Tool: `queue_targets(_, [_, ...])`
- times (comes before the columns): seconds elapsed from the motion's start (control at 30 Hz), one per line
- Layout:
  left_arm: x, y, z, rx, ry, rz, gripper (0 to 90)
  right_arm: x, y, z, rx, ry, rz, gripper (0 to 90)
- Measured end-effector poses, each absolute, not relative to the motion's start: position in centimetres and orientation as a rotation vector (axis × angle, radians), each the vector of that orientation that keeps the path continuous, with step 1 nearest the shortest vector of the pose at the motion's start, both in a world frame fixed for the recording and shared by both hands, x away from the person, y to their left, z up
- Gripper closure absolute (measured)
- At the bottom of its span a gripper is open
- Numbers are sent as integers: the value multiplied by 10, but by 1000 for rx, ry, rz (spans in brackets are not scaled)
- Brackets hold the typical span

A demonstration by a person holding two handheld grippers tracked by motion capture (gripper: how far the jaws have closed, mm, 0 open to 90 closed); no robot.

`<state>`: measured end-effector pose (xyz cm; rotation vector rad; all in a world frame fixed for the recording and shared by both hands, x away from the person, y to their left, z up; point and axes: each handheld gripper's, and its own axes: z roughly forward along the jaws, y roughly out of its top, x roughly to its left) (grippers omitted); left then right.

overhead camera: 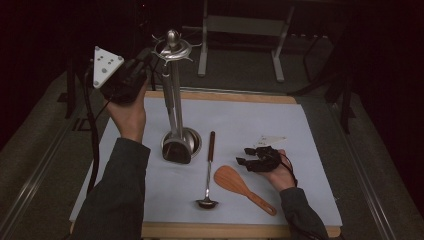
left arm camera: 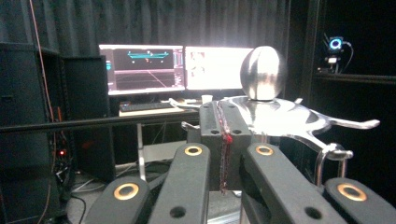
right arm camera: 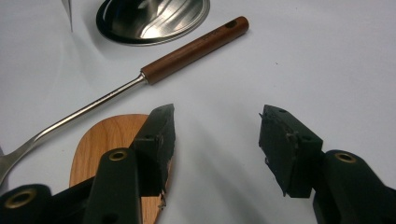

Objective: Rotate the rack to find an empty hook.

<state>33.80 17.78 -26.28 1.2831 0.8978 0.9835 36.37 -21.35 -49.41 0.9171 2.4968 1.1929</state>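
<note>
A metal utensil stand [overhead camera: 175,100] with a ball top [left arm camera: 263,72] and hook ring [left arm camera: 280,119] rises from a round base [overhead camera: 194,141]. A dark-headed utensil [overhead camera: 176,151] hangs along its pole. My left gripper [overhead camera: 146,59] is raised beside the stand's top, its jaws shut [left arm camera: 224,128] with nothing visible between them. A ladle [overhead camera: 210,165] with a wooden grip [right arm camera: 196,46] and a wooden spatula [overhead camera: 235,182] lie flat. My right gripper [overhead camera: 243,155] rests low on the mat just right of them, open [right arm camera: 217,116], with its left jaw over the spatula blade [right arm camera: 102,140].
A white mat [overhead camera: 280,125] covers a wooden board [overhead camera: 225,231]. A metal frame's legs [overhead camera: 277,55] stand beyond the table. Lit monitors [left arm camera: 177,65] and a dark cabinet [left arm camera: 28,116] are behind the stand. An empty hook [left arm camera: 332,153] hangs from the ring.
</note>
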Motion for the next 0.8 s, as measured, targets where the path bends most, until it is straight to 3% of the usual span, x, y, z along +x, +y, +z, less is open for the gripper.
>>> queue_targets(0.8, [352, 188, -260, 1302, 923, 1007, 900, 364, -218, -495, 921, 2494, 1193, 455])
